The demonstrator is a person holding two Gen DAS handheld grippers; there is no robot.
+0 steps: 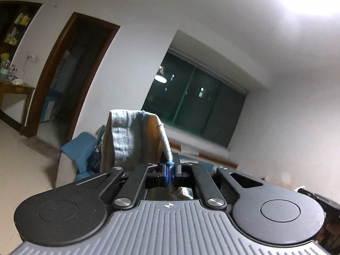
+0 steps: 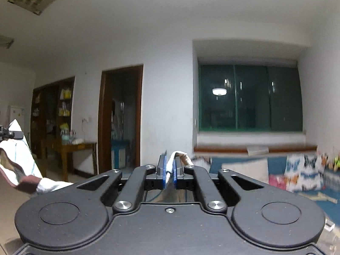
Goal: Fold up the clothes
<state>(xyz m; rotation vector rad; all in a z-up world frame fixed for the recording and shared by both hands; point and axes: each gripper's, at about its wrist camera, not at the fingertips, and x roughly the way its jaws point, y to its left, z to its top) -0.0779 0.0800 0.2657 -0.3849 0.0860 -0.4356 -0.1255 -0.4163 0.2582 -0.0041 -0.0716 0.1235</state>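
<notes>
The left tool [image 1: 169, 171] is clenched on a grey garment [image 1: 127, 136] edge; the right tool [image 2: 169, 173] pinches another pale edge of it; the garment hangs lifted in the air between them; judged so, folding has barely begun, every fold remaining.

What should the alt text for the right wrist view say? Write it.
The right gripper is shut on a fold of pale garment, held up level toward a dark window. At far left the left gripper holds more cloth.
</notes>
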